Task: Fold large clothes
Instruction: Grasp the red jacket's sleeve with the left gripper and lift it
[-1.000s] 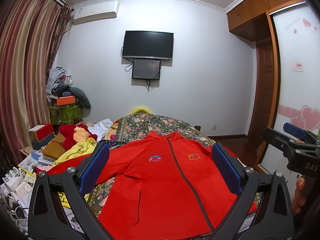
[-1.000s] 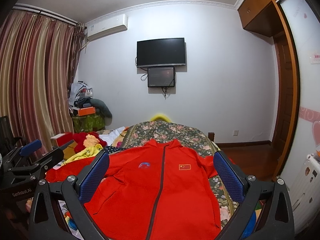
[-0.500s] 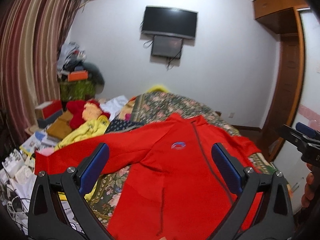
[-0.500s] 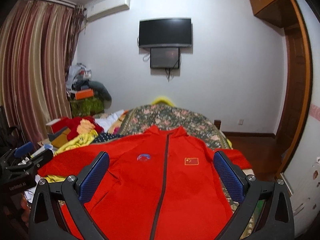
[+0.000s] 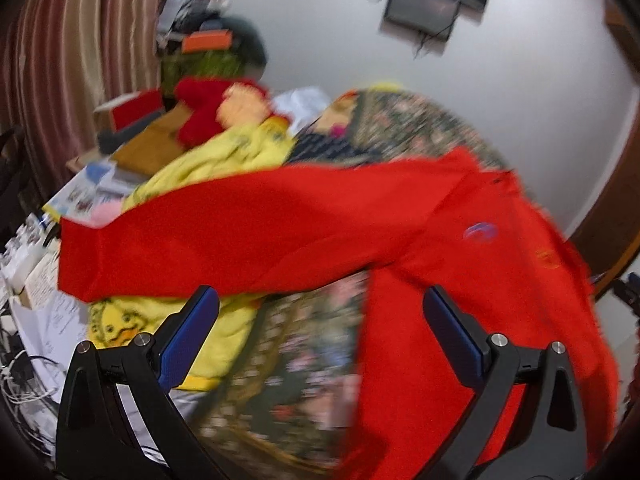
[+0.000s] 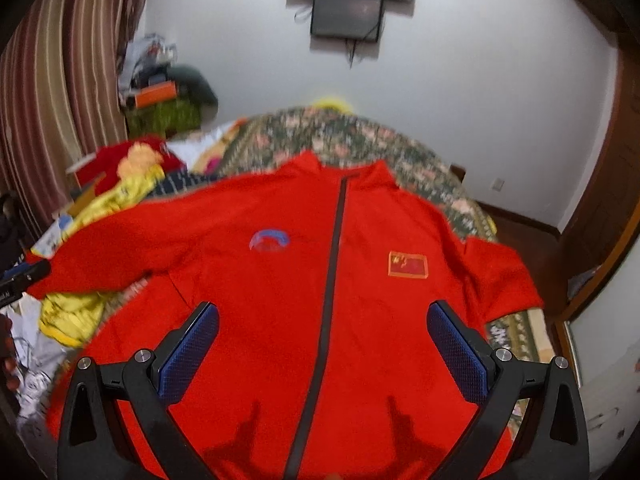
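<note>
Lying zipped and face-up on the bed (image 6: 448, 192), the red jacket (image 6: 280, 320) awaits its first fold; both the left hand-held gripper (image 5: 320, 344) and right hand-held gripper (image 6: 322, 350) gape wide, empty. Judged next: seize the sleeve (image 5: 200, 236) at 10 o'clock.

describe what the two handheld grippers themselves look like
Both match. The left gripper and right gripper have matte black angular frames with triangular cutouts and silver round bolt heads. Each finger carries a flat blue pad with a fine dotted texture. No cables show.

Red jacket (image 6: 280, 280) hem cut off.
</note>
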